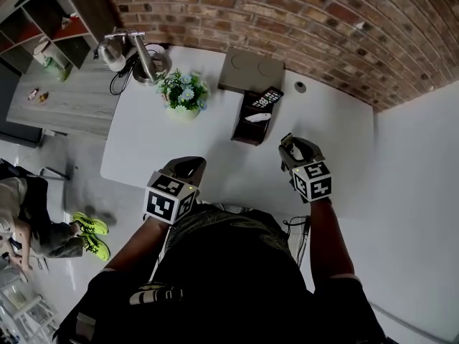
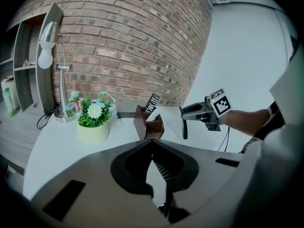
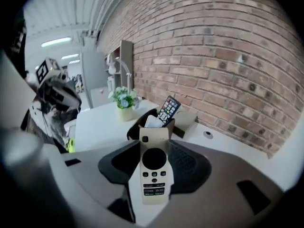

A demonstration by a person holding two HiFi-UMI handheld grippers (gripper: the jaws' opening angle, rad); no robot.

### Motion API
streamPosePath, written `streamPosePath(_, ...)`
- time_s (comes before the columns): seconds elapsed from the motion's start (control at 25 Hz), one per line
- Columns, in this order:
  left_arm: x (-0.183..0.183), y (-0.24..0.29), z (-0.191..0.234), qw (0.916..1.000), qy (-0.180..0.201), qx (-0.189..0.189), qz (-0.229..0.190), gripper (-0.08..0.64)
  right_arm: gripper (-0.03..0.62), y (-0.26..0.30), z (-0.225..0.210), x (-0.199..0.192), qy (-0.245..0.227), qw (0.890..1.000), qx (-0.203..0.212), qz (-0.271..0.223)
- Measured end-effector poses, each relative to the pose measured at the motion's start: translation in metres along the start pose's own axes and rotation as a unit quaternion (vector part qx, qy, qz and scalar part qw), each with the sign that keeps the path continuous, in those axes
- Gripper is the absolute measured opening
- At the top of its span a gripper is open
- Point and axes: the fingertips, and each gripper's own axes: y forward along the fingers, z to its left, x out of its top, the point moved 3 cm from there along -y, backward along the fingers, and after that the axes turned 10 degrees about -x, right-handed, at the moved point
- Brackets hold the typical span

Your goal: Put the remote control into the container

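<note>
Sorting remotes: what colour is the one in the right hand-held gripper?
Cream remote with black buttons; right gripper view.

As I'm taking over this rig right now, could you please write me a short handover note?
Right hand-held gripper: shut on the beige remote, short of the brown container.
Left hand-held gripper: jaws together, empty.
Brown container: on the white table, black remote already in it.
Done: beige remote picked up.
Left: carry it over, put it in the brown container.

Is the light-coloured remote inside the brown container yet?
No, the light remote is clamped between the right tongs, short of the brown container, which holds only a black remote and a white item.
</note>
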Motion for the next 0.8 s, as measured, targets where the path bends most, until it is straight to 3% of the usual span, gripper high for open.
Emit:
streamPosePath(0.12, 0.003, -0.008, 0.009, 0.9998, 0.016, 0.011, 0.001, 0.005, 0.186, -0.004, -0.001, 0.020, 0.136, 0.989, 0.009, -0.055)
streamPosePath(0.24, 0.004, -0.015, 0.016, 0.9998, 0.013, 0.012, -0.003, 0.005, 0.186, -0.001, 0.001, 0.034, 0.273, 0.956, 0.020, -0.107)
streamPosePath(0.32, 0.003, -0.019, 0.018, 0.9999, 0.012, 0.010, -0.005, 0.005, 0.186, 0.003, 0.002, 0.040, 0.338, 0.932, 0.016, -0.132)
streamPosePath(0.4, 0.000, -0.023, 0.019, 0.9999, 0.013, 0.009, -0.003, 0.006, 0.186, 0.010, 0.004, 0.046, 0.376, 0.915, 0.006, -0.150)
streamPosePath(0.56, -0.004, -0.032, 0.023, 0.9999, 0.006, 0.009, -0.004, 0.005, 0.186, 0.022, -0.003, 0.053, 0.418, 0.891, -0.031, -0.173)
streamPosePath(0.72, -0.006, -0.039, 0.026, 0.9999, 0.003, 0.010, -0.006, 0.006, 0.186, 0.030, -0.019, 0.047, 0.495, 0.843, -0.085, -0.193)
streamPosePath(0.8, -0.010, -0.044, 0.027, 0.9999, 0.000, 0.011, -0.003, 0.005, 0.186, 0.038, -0.020, 0.037, 0.519, 0.827, -0.112, -0.187)
